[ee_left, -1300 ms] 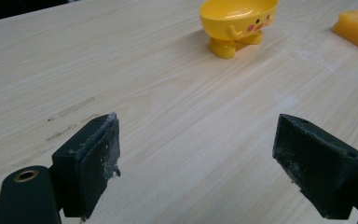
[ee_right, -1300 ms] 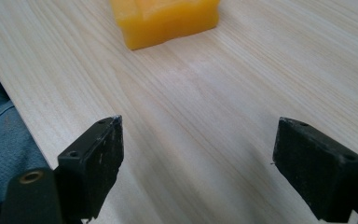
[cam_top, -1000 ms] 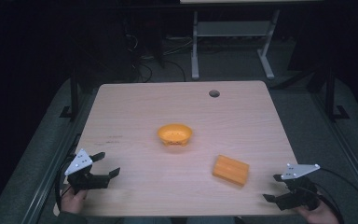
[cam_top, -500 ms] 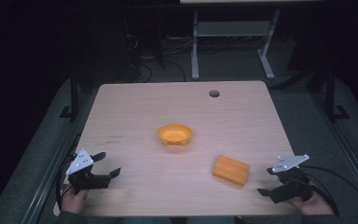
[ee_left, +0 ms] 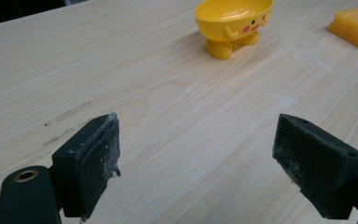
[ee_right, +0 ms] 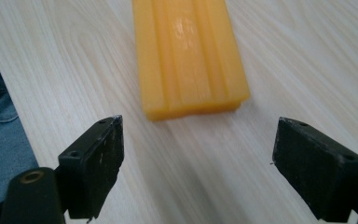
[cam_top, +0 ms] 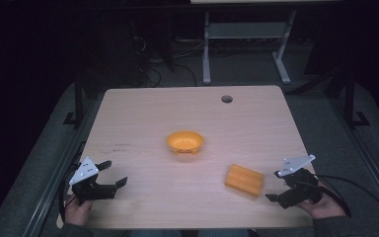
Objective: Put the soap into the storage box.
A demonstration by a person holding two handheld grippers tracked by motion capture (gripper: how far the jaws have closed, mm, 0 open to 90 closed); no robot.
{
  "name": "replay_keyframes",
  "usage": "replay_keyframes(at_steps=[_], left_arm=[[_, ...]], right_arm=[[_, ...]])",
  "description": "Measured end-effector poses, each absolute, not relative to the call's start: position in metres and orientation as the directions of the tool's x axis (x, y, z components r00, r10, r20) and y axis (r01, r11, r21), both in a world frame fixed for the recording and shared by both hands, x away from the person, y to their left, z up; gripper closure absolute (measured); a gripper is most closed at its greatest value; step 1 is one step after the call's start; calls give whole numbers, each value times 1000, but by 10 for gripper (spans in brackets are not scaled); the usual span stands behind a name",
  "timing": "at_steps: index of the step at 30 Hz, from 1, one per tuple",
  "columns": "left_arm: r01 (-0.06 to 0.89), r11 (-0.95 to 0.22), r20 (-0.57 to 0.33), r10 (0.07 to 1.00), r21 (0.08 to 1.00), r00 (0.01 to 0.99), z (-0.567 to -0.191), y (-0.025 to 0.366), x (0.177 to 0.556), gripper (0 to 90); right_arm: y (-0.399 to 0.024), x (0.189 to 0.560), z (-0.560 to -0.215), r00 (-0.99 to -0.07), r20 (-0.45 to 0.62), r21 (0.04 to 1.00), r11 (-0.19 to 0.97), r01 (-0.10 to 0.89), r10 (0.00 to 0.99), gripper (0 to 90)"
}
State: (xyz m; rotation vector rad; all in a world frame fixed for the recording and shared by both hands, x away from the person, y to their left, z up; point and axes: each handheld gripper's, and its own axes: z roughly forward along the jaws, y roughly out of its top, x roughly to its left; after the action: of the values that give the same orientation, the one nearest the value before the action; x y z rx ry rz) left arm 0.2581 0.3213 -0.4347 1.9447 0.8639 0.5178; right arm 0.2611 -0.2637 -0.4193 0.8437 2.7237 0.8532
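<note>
A yellow footed bowl (cam_top: 185, 142) with a duck face stands mid-table; it also appears far off in the left gripper view (ee_left: 233, 23). To its right and nearer me lies a ribbed orange block (cam_top: 244, 180) (ee_left: 356, 25). My right gripper (cam_top: 274, 185) is open just right of the block, its jaws pointing at it. In the right gripper view the block (ee_right: 189, 56) lies straight ahead, a short way beyond the open gripper (ee_right: 198, 163). Near the table's front left corner my left gripper (cam_top: 114, 173) (ee_left: 196, 163) is open and holds nothing.
The light wooden table (cam_top: 143, 113) has a round cable hole (cam_top: 226, 98) at the back right. A metal stand (cam_top: 246, 44) is on the floor behind it. A person's blue trouser leg (ee_right: 0, 135) shows past the table's front edge.
My right gripper has moved left along the front of the table, closer to the orange block. The left gripper, the bowl and the block have stayed put.
</note>
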Motion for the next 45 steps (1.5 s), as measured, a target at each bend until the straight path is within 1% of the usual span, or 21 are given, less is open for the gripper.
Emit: replay_keyframes(at_steps=[9,21,35,45], left_arm=[[356,-332,9,743,874,670,-435,321,258,143],[356,-341,11,736,870,677,-435,319,258,143],[353,-334,7,735,874,678,-435,319,259,143],[355,-344,10,731,869,683,-434,319,259,143]], right_arm=[[-243,276,-414,-855,6,547,714,437,519,159],[-218,295,-417,-886,0,528,752,394,465,159],[-197,309,-429,-901,10,480,789,385,434,158],[-189,314,-438,-904,12,441,809,388,427,158]])
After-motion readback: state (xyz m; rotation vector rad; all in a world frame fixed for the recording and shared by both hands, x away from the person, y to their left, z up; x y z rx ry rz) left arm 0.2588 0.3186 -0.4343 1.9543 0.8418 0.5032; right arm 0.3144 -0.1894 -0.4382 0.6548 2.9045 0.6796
